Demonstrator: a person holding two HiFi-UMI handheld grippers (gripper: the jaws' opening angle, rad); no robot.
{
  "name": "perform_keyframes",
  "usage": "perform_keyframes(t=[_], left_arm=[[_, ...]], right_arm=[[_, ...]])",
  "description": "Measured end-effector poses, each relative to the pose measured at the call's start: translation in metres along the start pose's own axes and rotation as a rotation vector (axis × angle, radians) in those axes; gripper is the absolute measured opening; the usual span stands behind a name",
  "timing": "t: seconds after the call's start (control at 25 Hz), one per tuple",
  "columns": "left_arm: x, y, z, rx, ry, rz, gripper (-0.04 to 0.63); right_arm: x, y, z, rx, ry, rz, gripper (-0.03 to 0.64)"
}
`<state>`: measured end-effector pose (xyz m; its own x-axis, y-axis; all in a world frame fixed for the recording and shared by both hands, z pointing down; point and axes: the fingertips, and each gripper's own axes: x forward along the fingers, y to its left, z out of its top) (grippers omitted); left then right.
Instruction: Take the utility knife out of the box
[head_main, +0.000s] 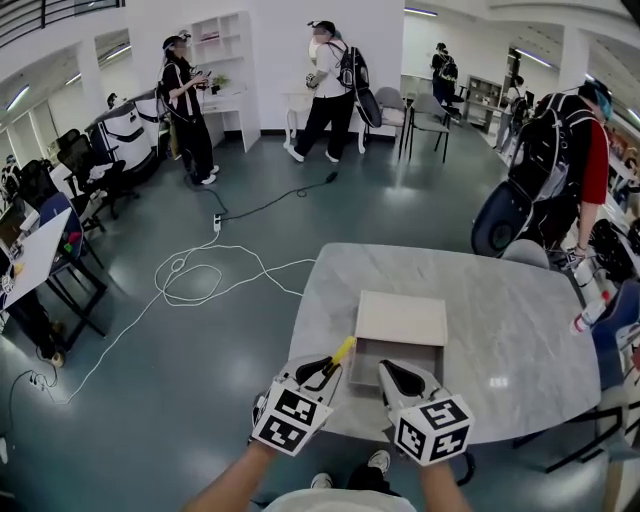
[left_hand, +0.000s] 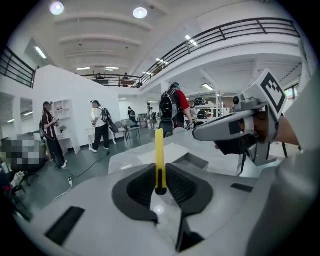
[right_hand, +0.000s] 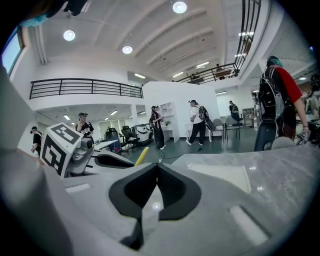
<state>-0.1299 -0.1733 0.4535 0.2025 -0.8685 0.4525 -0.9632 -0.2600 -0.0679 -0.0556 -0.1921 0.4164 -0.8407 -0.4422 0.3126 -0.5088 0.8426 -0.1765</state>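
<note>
Nearest us, at 6 o'clock in the head view, the left gripper (head_main: 327, 368) pinches the utility knife (left_hand: 159, 150) by its tail end. The yellow body stands out past the jaws, pointing toward 1 o'clock. We cannot tell whether the blade is extended. Just beside it at 3 o'clock, the right gripper (right_hand: 157, 169) has its jaws pressed together with nothing between them, and it hangs near the front wall of the box (head_main: 400, 322). The box sits open on the table (head_main: 520, 330) at 12 o'clock from the grippers, its flap folded back on the far side. The knife lies at the box's 8 o'clock corner, outside the opening and, as we judge it, lifted clear of the wall. We therefore rate the extraction step as all but complete, with only the set-down outstanding. The next move calls for a steady pinch, since only the tail is held. It also calls for a carry to bare table surface. The widest bare area lies at 3 o'clock from the box, while the table edge runs close at 9 o'clock. Farther off, people stand on the floor at 11, 12 and 2 o'clock.
</note>
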Motion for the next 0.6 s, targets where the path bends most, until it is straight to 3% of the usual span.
perform_keyframes(t=[0.6], left_arm=[[-0.081, 0.055, -0.016, -0.178, -0.126, 0.187, 0.06]], right_arm=[[0.024, 0.071, 0.013, -0.05, -0.02, 0.083, 0.005]])
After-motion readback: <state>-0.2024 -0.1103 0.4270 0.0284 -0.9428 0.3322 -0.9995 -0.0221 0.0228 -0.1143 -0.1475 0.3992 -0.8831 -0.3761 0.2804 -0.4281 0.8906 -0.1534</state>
